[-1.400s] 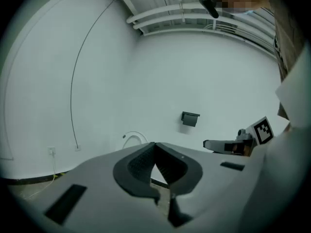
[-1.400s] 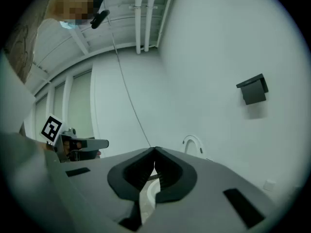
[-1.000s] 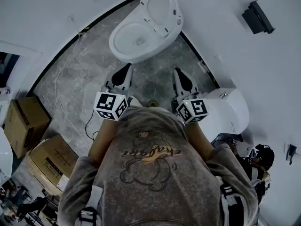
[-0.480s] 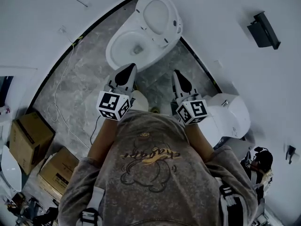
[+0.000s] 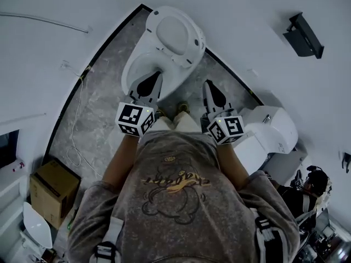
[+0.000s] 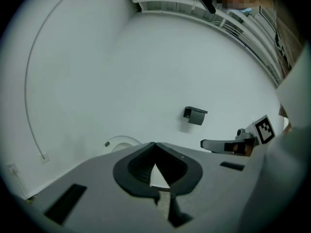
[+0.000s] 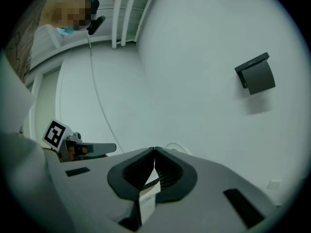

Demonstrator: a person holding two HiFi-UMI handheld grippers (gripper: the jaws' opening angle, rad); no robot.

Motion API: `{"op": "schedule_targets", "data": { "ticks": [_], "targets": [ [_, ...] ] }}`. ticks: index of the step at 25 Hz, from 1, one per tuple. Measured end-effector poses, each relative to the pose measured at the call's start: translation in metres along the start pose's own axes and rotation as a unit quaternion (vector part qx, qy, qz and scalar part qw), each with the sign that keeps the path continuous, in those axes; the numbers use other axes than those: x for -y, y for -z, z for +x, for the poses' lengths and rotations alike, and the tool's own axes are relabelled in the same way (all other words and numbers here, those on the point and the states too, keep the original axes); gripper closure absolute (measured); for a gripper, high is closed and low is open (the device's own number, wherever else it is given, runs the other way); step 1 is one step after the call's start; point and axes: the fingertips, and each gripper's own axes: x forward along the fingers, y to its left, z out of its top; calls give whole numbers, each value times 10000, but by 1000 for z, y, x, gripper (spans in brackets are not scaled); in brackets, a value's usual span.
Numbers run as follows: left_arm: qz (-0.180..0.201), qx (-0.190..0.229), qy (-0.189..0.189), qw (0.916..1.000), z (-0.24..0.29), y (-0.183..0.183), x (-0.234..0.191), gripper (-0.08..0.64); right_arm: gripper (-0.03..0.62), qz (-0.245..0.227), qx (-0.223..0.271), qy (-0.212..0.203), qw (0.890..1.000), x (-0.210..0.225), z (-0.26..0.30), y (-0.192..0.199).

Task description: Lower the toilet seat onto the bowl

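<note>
Toilet (image 5: 189, 59) at 12 o'clock in the head view, on a grey marbled floor (image 5: 98, 103) against a white wall. The seat (image 5: 174, 34) stands raised at the far end, and the bowl (image 5: 134, 67) lies open just before it.

The left tool (image 5: 155, 76) has its jaws fully together with nothing between them. Its tip shows over the bowl's near rim, and contact cannot be told. The right tool (image 5: 207, 85) is likewise closed and empty, over the floor at 1 o'clock, beside the bowl and apart from it.

Each marker cube (image 5: 134, 119) bears black-and-white square patterns and no letters. The sweatshirt (image 5: 175, 190) carries a cartoon figure and a line of script, upside down and not legible.

A black holder (image 5: 303, 34) is on the wall at 2 o'clock and a white unit (image 5: 269, 130) sits at 3 o'clock. A box (image 5: 52, 188) sits at 8 o'clock, with no readable print, and a cable (image 5: 79, 125) runs at 9 o'clock.

In the left gripper view, the seat's top edge (image 6: 121, 142) rises just behind the closed jaws.
</note>
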Motion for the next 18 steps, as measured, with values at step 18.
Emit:
{"op": "schedule_targets", "data": {
  "ticks": [18],
  "targets": [
    [581,-315,204,9976,188,-27,-61,408,566,137,-185,132,9996,63,48,-17]
  ]
}}
